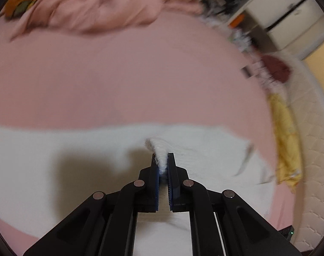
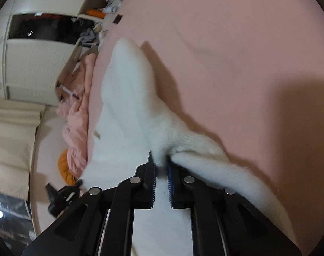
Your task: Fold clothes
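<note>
Left wrist view: left gripper (image 1: 162, 160) is closed down to a narrow gap, fingers pinching a small peak of the white knit garment (image 1: 81, 166); the pinched tuft sits right at the fingertips, the rest of the fabric spreads flat to both sides of the fingers and under them on the pink sheet (image 1: 130, 74); beyond the fingertips lies bare sheet, then a crumpled pink blanket (image 1: 93, 6) far ahead; a yellow cloth (image 1: 286, 140) hangs at the bed edge well right of the fingers; frame is motion-blurred.

Right wrist view: right gripper (image 2: 161, 162) is likewise nearly closed, clamped on a bunched ridge of the same white knit garment (image 2: 127, 98); cloth runs ahead and left of the fingertips in a long lobe, and trails off right of the fingers toward the near edge; the left gripper (image 2: 63, 194) shows low on the left, at the garment's far corner.

Risks, my read: both grips hold only a thin bite of fluffy knit; a quick lift could pull fibres free and drop a corner; uneven lift between the two hands would skew the fold line; the knit may stretch under its own weight; the pinch may catch only the top layer, so the lower layer stays on the sheet.

Writing: no brand, label or readable text in either view.
</note>
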Demonstrator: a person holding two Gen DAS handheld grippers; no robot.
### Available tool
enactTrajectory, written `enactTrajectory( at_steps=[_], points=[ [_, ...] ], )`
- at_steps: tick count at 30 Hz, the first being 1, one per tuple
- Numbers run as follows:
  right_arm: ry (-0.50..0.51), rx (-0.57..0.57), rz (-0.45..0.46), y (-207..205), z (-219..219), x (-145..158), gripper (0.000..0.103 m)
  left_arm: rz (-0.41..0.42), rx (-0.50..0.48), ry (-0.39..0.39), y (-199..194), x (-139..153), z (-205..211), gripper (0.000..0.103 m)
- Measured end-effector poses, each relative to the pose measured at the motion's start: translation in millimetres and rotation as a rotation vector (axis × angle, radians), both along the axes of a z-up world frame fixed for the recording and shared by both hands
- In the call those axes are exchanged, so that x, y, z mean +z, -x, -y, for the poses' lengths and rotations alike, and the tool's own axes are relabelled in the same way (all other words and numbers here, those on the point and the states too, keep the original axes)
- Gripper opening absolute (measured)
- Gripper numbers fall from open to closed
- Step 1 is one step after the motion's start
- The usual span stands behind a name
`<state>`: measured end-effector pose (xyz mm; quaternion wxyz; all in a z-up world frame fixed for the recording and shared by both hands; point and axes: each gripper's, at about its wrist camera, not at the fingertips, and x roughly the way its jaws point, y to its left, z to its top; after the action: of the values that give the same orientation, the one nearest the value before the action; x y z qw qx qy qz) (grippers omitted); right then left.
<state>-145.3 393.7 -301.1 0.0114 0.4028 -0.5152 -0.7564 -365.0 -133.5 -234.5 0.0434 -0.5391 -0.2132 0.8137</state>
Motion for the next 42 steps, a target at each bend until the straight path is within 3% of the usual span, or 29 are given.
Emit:
enactTrajectory(
  at_steps=[3,6,8,11,13,15,17,18,19,20,21,22,25,27,30,31,32,33,35,37,38,40,42],
  points=[
    [-0.069,0.022,0.011,-2.3,-0.5,17.3,0.020,0.081,0.021,0.002,-11.0,-28.9,20.9,0.007],
    [-0.173,0.023,0.003,-10.2,-0.4,45.1,0.020,0.054,0.058,-0.069,-17.5,-23.9,34.2,0.007],
    [-0.282,0.046,-0.069,-6.5,5.9,72.7,0.021,0.074,0.032,-0.065,-15.3,-23.7,31.7,0.008],
    [-0.398,0.109,-0.155,27.8,17.0,104.4,0.021,0.110,0.061,0.076,-15.3,-18.4,34.6,0.020],
    [-0.478,0.184,-0.149,66.3,28.6,112.8,0.021,0.115,0.163,0.264,-19.8,-3.5,43.7,0.036],
    [-0.587,0.259,-0.102,100.5,44.0,108.7,0.021,0.101,0.261,0.435,-27.7,11.9,46.4,0.036],
    [-0.629,0.281,-0.043,124.7,49.9,90.8,0.021,0.018,0.202,0.440,-32.6,26.5,21.8,0.039],
    [-0.635,0.289,0.004,133.8,50.3,75.2,0.021,-0.004,0.149,0.423,-30.7,29.8,5.4,0.051],
    [-0.642,0.297,0.052,142.6,50.5,59.6,0.021,-0.023,0.089,0.385,-31.1,30.2,-11.7,0.077],
    [-0.656,0.312,0.097,148.5,49.6,44.3,0.021,-0.033,0.035,0.347,-31.2,25.0,-29.9,0.091],
    [-0.665,0.319,0.071,149.7,46.9,41.3,0.021,-0.041,-0.016,0.310,-31.3,18.6,-48.3,0.102],
    [-0.687,0.314,0.056,150.3,45.7,43.8,0.021,-0.038,-0.040,0.314,-28.7,14.1,-57.3,0.102],
    [-0.863,0.224,0.083,149.2,42.5,64.1,0.021,0.064,-0.028,0.484,-14.1,-22.4,-67.3,0.102],
    [-0.959,0.155,0.093,146.4,36.7,78.1,0.021,0.084,0.021,0.476,-19.4,-29.5,-51.7,0.102],
    [-0.968,0.147,0.050,136.5,37.4,89.9,0.022,0.046,0.121,0.456,-35.8,-12.7,-34.1,0.102],
    [-0.964,0.165,0.015,133.4,45.2,92.7,0.025,0.004,0.123,0.444,-40.3,-4.7,-37.0,0.102],
    [-0.946,0.196,-0.031,130.9,56.0,93.4,0.054,-0.020,0.098,0.430,-42.4,-0.9,-44.0,0.102],
    [-0.902,0.222,-0.070,126.3,62.7,88.6,0.103,-0.039,0.068,0.417,-44.1,1.8,-51.7,0.102],
    [-0.800,0.251,-0.091,119.9,70.4,69.9,0.103,-0.014,0.013,0.442,-45.6,-7.8,-64.4,0.102],
    [-0.805,0.240,0.017,119.5,72.7,43.0,0.103,0.026,-0.024,0.477,-48.4,-19.4,-72.7,0.102],
    [-0.833,0.244,0.015,117.3,75.6,44.2,0.103,0.047,-0.042,0.494,-49.7,-25.1,-76.8,0.102],
    [-0.893,0.251,0.011,112.0,84.0,53.1,0.103,-0.007,-0.031,0.516,-58.8,-13.6,-78.2,0.101],
    [-0.932,0.248,-0.054,99.1,94.7,68.2,0.103,-0.105,-0.028,0.549,-72.1,1.3,-78.9,0.101]
  ],
)
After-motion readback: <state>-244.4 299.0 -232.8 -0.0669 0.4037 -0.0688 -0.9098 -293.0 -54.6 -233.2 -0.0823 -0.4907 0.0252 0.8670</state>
